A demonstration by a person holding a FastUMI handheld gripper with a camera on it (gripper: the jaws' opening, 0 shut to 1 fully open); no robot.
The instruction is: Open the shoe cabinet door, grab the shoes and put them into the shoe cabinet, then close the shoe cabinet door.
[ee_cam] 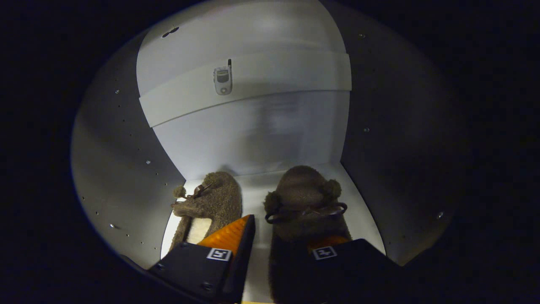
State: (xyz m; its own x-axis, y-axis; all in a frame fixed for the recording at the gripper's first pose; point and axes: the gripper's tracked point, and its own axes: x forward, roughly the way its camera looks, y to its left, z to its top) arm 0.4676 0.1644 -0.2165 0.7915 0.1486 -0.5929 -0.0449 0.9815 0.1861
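Observation:
Two fuzzy brown slippers stand side by side on the white floor of the shoe cabinet (253,181), toes toward the back wall. The left slipper (215,198) has a cream lining and a small pompom. The right slipper (303,190) carries pompoms and a dark bow. My gripper (289,230) is open inside the cabinet. Its left finger lies in the gap between the two slippers, with a thin white strip showing between it and the right slipper. Its right finger rests over the heel opening of the right slipper and hides that part.
The cabinet's grey side walls (126,169) with rows of peg holes close in on the left and right. A white shelf (274,80) crosses the back above the slippers, and a small grey phone-like device (222,80) sits against it.

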